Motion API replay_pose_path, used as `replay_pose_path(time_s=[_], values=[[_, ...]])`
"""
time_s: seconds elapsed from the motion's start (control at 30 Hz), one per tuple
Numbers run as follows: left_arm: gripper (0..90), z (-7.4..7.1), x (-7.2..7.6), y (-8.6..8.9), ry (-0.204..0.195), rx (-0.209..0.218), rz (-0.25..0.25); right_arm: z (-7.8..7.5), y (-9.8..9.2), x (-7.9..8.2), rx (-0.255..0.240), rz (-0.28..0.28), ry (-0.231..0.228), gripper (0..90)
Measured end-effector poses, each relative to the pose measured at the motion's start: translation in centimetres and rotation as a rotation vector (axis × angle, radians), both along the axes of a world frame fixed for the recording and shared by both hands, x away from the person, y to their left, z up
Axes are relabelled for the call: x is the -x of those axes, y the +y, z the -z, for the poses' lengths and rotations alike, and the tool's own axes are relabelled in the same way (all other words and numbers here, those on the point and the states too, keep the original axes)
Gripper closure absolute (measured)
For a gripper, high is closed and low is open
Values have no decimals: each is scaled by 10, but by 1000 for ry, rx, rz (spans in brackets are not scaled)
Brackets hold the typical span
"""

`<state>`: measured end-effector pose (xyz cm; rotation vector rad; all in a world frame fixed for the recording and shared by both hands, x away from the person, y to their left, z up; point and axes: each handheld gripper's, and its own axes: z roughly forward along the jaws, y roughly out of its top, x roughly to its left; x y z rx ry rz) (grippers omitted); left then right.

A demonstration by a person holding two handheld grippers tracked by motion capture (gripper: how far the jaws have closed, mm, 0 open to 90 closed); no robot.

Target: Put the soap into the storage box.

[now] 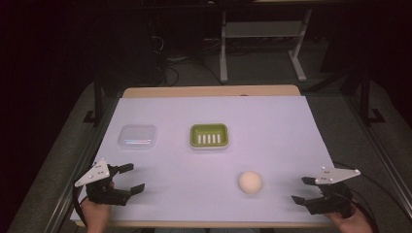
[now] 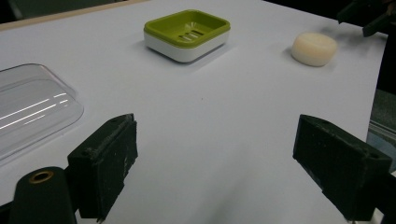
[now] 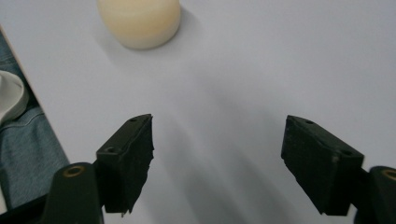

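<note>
A round cream soap bar (image 1: pixel 250 182) lies on the white table sheet, front right of centre; it also appears as the soap bar (image 2: pixel 314 48) and the soap bar (image 3: pixel 139 19). A green soap dish (image 1: pixel 209 135) on a white base stands mid-table, also seen as the dish (image 2: pixel 187 33). A clear plastic lid (image 1: pixel 137 136) lies to its left, the lid (image 2: pixel 28 106) close to my left jaws. My left gripper (image 1: pixel 132 177) (image 2: pixel 217 163) rests open at the front left. My right gripper (image 1: pixel 302 190) (image 3: pixel 219 163) rests open at the front right, the soap a short way ahead of it.
The white sheet (image 1: pixel 214 111) covers a wooden table whose far edge (image 1: pixel 209 91) shows bare. Dark floor, cables and a metal stand's legs (image 1: pixel 223 58) lie beyond it. Blue denim (image 3: pixel 23 154) shows past the near table edge.
</note>
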<state>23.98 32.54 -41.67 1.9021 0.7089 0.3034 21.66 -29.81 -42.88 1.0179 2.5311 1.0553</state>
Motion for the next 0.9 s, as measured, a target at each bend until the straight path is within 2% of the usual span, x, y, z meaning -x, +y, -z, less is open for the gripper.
replay_pose_path(time_s=[0.13,0.4,0.73,0.9], values=[[131,-1,0,-1,-3,-5,6,-1,5,1,8,-11,-27,230],[131,-1,0,2,-5,5,0,0,26,-5,44,-58,0,217],[131,-1,0,1,-1,3,4,0,34,-9,40,-67,18,181],[131,-1,0,1,0,4,4,-3,39,-13,35,-90,22,171]])
